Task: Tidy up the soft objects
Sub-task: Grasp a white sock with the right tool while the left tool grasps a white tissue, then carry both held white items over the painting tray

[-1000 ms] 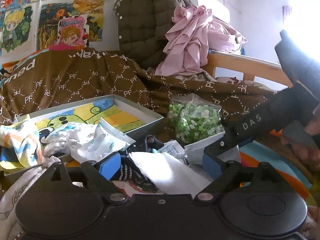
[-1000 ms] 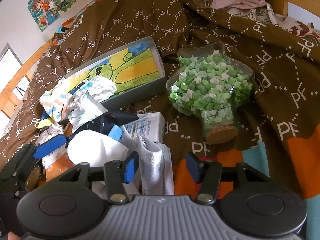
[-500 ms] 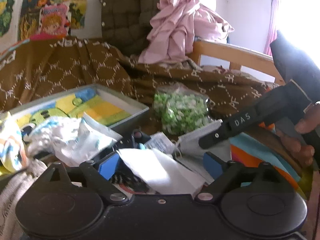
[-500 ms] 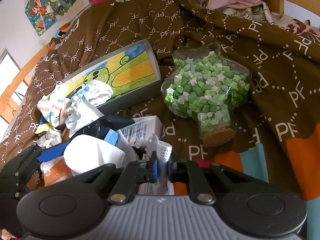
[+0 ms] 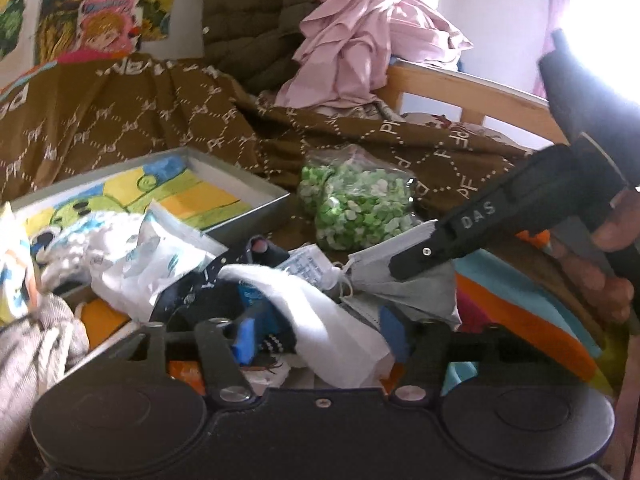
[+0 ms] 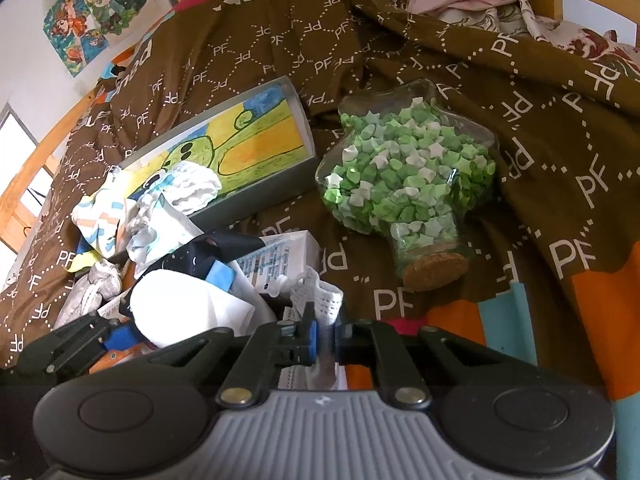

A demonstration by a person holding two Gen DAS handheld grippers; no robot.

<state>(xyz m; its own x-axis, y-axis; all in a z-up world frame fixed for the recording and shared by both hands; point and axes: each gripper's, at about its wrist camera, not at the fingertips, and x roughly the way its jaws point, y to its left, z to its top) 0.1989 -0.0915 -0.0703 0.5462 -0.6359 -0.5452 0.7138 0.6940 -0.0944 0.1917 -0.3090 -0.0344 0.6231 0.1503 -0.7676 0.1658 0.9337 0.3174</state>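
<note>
A pile of soft things lies on the brown bedspread: a white cloth (image 5: pixel 332 320), a dark patterned cloth (image 6: pixel 212 252), grey face masks (image 5: pixel 404 280) and socks. My right gripper (image 6: pixel 326 338) is shut on a grey face mask (image 6: pixel 320 304) and lifts it; in the left wrist view its black finger (image 5: pixel 448 240) pinches the mask. My left gripper (image 5: pixel 320 340) has its blue pads around the white cloth, with a gap still showing. A shallow grey box (image 6: pixel 256 196) with a cartoon drawing holds a white sock (image 6: pixel 192 190) and a striped cloth (image 6: pixel 102 216).
A star-shaped glass bottle (image 6: pixel 408 176) of green paper stars lies right of the box. A small white carton (image 6: pixel 280 260) sits in the pile. A pink garment (image 5: pixel 360 40) and an olive quilted jacket (image 5: pixel 248 20) hang at the wooden bed rail (image 5: pixel 460 88).
My right gripper closed on the grey mask and raised it. My left gripper's pads have narrowed around the white cloth and the left camera has shifted.
</note>
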